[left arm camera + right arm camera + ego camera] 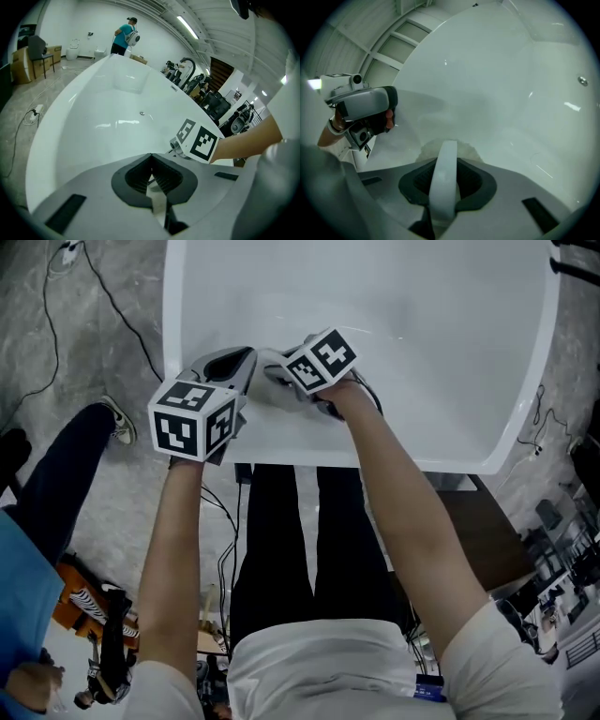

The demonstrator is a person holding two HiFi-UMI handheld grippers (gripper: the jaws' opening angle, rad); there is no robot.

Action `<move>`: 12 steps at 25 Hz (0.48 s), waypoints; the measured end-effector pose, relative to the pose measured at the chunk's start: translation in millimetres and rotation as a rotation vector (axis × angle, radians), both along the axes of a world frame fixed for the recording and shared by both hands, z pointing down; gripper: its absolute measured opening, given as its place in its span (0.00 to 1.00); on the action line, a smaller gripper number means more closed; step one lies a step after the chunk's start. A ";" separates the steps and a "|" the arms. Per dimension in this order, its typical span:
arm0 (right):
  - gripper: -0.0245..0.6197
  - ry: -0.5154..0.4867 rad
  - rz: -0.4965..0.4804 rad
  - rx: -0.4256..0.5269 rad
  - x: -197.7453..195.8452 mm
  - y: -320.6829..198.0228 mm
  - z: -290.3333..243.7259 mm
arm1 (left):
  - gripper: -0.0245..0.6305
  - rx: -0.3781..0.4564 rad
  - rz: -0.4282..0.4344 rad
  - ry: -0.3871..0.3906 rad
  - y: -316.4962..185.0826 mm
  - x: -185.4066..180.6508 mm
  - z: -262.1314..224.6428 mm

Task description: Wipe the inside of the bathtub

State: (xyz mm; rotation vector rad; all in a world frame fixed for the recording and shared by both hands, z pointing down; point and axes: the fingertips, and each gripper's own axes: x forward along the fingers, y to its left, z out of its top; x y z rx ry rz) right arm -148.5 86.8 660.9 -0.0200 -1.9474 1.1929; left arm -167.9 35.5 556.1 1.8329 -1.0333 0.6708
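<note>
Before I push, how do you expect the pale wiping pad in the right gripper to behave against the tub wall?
The pale wiping pad looks soft and speckled, so it will probably squash, not stay stiff. The right gripper seems to hold it only by a narrow white strap, so it may twist. The glossy bathtub should let it slide easily.

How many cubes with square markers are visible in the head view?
2. One cube is on the left gripper, at the bathtub's near corner; the other cube is on the right gripper, just inside. None seems hidden.
</note>
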 end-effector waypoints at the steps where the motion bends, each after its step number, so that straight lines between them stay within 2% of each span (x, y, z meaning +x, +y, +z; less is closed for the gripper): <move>1: 0.18 -0.035 -0.005 -0.004 -7.2 2.5 -4.5 | 0.05 0.002 -0.003 0.003 0.1 -0.3 -0.4; 4: 0.18 -0.091 -0.007 -0.017 -22.9 7.2 -10.1 | 0.05 0.005 -0.020 0.016 -0.6 -0.7 -1.2; 12: 0.18 -0.026 0.111 -0.067 -28.2 -10.8 24.1 | 0.05 0.008 -0.031 0.030 -6.9 6.3 3.4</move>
